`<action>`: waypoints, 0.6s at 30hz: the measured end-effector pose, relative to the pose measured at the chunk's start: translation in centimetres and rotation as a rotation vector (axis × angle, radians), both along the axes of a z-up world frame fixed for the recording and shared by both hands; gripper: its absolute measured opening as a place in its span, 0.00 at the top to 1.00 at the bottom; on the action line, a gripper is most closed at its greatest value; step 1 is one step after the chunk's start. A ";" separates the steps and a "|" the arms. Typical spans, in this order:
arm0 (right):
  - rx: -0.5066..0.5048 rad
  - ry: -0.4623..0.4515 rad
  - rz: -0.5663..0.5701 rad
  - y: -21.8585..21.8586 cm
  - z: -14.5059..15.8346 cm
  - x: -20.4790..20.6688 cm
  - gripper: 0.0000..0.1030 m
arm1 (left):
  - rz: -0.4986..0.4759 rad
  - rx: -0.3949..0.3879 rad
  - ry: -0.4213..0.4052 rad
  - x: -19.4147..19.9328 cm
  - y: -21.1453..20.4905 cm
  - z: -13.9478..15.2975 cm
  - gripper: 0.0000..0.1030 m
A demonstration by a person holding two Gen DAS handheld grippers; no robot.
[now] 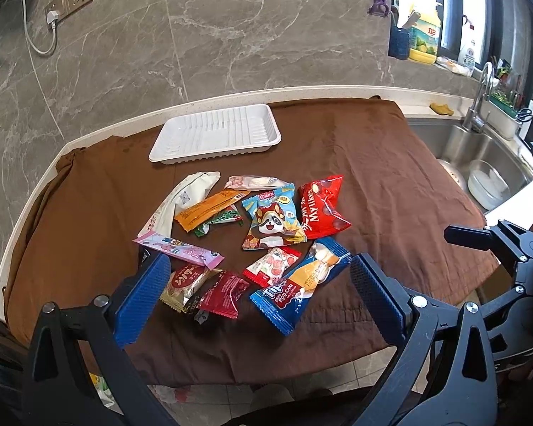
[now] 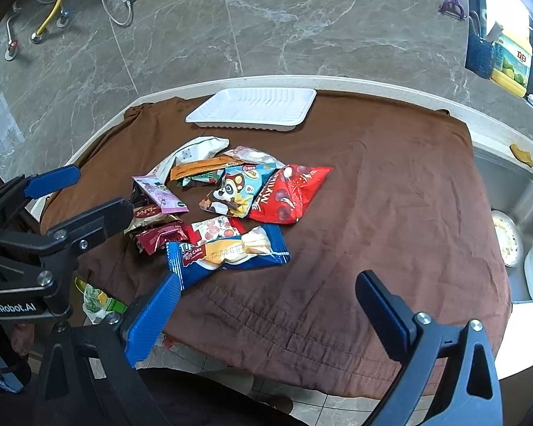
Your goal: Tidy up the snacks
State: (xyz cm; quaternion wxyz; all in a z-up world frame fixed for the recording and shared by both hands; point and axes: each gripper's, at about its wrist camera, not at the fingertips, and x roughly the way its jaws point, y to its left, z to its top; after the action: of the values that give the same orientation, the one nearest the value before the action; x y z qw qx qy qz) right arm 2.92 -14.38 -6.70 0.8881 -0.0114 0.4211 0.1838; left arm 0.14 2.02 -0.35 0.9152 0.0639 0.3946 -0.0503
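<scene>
Brown cloth covers the worktop, where snack packets lie heaped at mid-frame just below an empty white tray, while the left tool and right tool both gape wide at the bottom, holding nothing.

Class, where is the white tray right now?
The white tray lies empty on the brown cloth, beyond the snack pile, near the wall.

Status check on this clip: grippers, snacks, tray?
Left gripper open, empty. Right gripper open, empty. Snack pile loose on brown cloth; white tray empty behind it. Nothing blocking.
</scene>
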 end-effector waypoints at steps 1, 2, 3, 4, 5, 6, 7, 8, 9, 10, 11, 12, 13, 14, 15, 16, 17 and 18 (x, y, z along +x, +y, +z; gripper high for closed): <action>0.000 0.000 0.000 0.0 0.0 0.0 0.02 | 0.001 0.000 -0.001 0.0 0.0 0.0 0.00; 0.000 0.000 -0.001 0.0 0.0 0.0 0.02 | -0.001 -0.001 -0.002 -0.1 0.0 0.0 0.00; 0.000 0.000 0.000 0.0 0.0 0.0 0.02 | -0.001 0.000 -0.002 -0.1 0.0 0.0 0.00; 0.000 0.001 0.000 0.0 0.0 0.0 0.02 | 0.001 0.001 -0.004 -0.1 0.0 0.0 0.00; 0.000 0.001 0.000 0.0 0.0 0.0 0.02 | 0.001 0.000 -0.004 -0.1 0.0 0.0 0.00; 0.000 0.001 0.000 0.0 0.1 0.0 0.02 | 0.000 -0.001 -0.003 -0.1 0.1 0.0 0.00; 0.000 0.000 0.001 0.0 0.1 0.0 0.02 | 0.001 -0.002 -0.003 -0.2 0.1 0.0 0.00; 0.000 0.000 0.000 0.0 0.1 0.0 0.02 | 0.001 0.000 -0.004 -0.1 0.0 0.0 0.00; -0.001 0.001 0.001 0.0 0.1 0.0 0.02 | 0.000 -0.001 -0.003 -0.1 0.0 -0.1 0.00; -0.001 0.001 0.000 0.0 0.1 0.0 0.02 | 0.001 0.000 -0.003 -0.2 0.0 -0.1 0.00; 0.000 0.001 0.000 0.0 0.1 -0.1 0.02 | -0.001 -0.001 -0.004 -0.2 0.0 -0.1 0.00; 0.001 0.001 0.000 0.0 0.1 -0.1 0.02 | -0.001 -0.001 -0.003 -0.2 0.0 -0.1 0.00; 0.000 0.002 0.001 0.0 0.1 0.0 0.02 | 0.000 0.000 -0.004 -0.2 0.0 -0.1 0.00; 0.000 0.002 0.000 0.0 0.1 -0.1 0.02 | 0.000 0.000 -0.005 -0.2 0.0 -0.1 0.00; 0.000 0.002 0.001 0.0 0.1 -0.1 0.02 | -0.001 -0.002 -0.003 -0.2 0.0 -0.1 0.00; 0.000 0.001 0.000 0.0 0.1 -0.1 0.02 | -0.002 -0.002 -0.001 -0.2 0.0 -0.1 0.00; 0.000 0.001 0.000 0.1 0.1 -0.1 0.02 | -0.002 -0.003 -0.002 -0.3 0.1 -0.1 0.00; 0.001 0.001 0.001 0.1 0.1 -0.1 0.02 | -0.002 -0.002 -0.002 -0.3 0.1 -0.1 0.00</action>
State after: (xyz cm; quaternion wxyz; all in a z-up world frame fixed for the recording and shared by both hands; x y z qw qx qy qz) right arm 2.80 -14.33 -6.64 0.8877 -0.0112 0.4217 0.1844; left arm -0.12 2.08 -0.42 0.9157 0.0633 0.3934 -0.0515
